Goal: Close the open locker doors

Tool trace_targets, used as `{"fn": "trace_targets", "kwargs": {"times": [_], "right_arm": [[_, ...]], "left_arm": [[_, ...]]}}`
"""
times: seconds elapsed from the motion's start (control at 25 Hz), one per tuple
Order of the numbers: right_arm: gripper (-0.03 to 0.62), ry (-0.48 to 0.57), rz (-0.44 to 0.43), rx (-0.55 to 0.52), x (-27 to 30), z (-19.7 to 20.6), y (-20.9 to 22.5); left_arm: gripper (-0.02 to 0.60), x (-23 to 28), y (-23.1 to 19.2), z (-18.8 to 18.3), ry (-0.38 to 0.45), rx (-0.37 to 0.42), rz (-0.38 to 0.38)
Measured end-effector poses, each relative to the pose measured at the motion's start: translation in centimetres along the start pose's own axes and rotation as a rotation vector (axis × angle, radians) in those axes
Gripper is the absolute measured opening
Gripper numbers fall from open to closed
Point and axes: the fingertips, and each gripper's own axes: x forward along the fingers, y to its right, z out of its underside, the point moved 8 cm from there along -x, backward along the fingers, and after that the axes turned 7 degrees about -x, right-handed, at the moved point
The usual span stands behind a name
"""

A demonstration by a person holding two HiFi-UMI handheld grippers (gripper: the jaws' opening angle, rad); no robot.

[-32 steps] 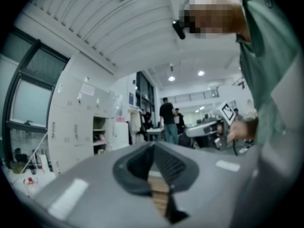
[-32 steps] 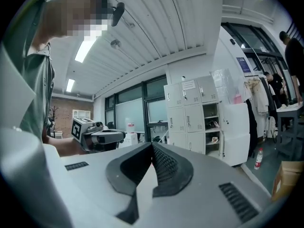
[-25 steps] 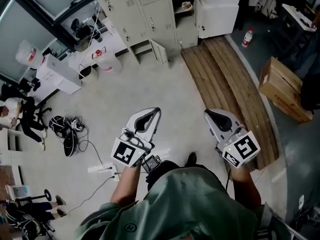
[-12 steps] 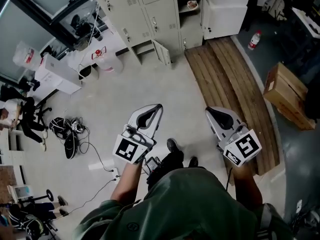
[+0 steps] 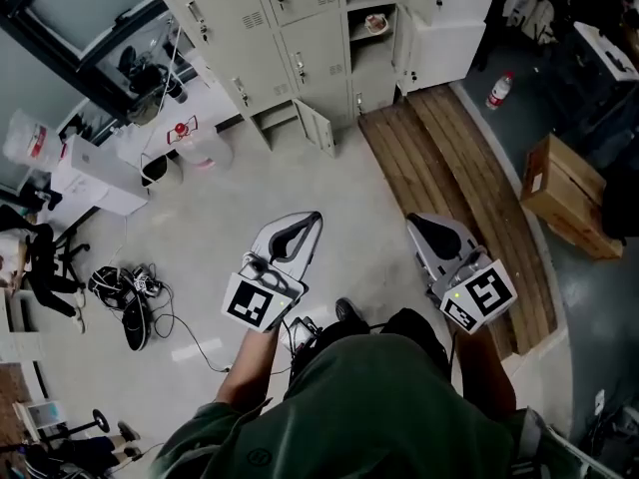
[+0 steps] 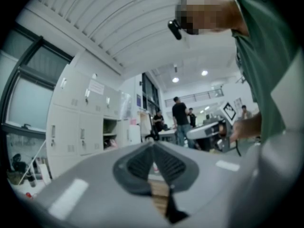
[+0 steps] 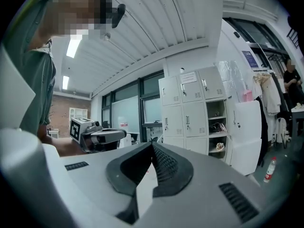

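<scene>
The cream lockers point(image 5: 290, 38) stand at the top of the head view. A small bottom door point(image 5: 318, 125) hangs open, and a tall white door point(image 5: 439, 23) stands open beside shelved compartments point(image 5: 369, 23). My left gripper point(image 5: 312, 218) and right gripper point(image 5: 412, 223) are held side by side over the floor, well short of the lockers, both shut and holding nothing. In the left gripper view the left gripper point(image 6: 153, 148) points at the lockers point(image 6: 78, 127). The right gripper point(image 7: 152, 145) looks at the lockers point(image 7: 192, 110) and the tall open door point(image 7: 247, 137).
Wooden planks point(image 5: 459, 178) lie on the floor at the right, with a cardboard box point(image 5: 564, 183) and a bottle point(image 5: 496, 88) beyond them. Cables point(image 5: 125, 287) and a white desk point(image 5: 95, 173) are at the left. People stand far off point(image 6: 180, 120).
The person has stepped forward; a foot shows below the grippers and the lockers fill more of the head view. Both grippers stay shut in the same pose.
</scene>
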Motion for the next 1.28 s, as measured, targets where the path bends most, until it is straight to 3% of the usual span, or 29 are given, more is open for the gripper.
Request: {"fn": "trace_targets", "kwargs": {"times": [0.44, 0.68, 1.0, 1.12, 1.28], "right_arm": [[0.006, -0.036, -0.020, 0.022, 6.4, 0.6, 4.6], [0.006, -0.031, -0.062, 0.041, 10.0, 1.3, 9.8], [0.006, -0.017, -0.163, 0.036, 14.7, 1.9, 17.7], [0.006, -0.012, -0.200, 0.023, 16.4, 2.0, 19.6], [0.006, -0.007, -0.224, 0.033, 17.9, 2.1, 21.2]], "left_arm": [[0.003, 3.5, -6.4, 1.6, -0.011, -0.043, -0.009], [0.003, 7.8, -9.5, 2.3, -0.052, -0.060, -0.071], [0.003, 15.2, -12.8, 2.5, -0.041, -0.033, -0.143], [0.003, 17.2, -13.8, 2.2, -0.012, -0.016, -0.159], [0.003, 18.6, -14.9, 2.7, -0.049, -0.032, -0.189]]}}
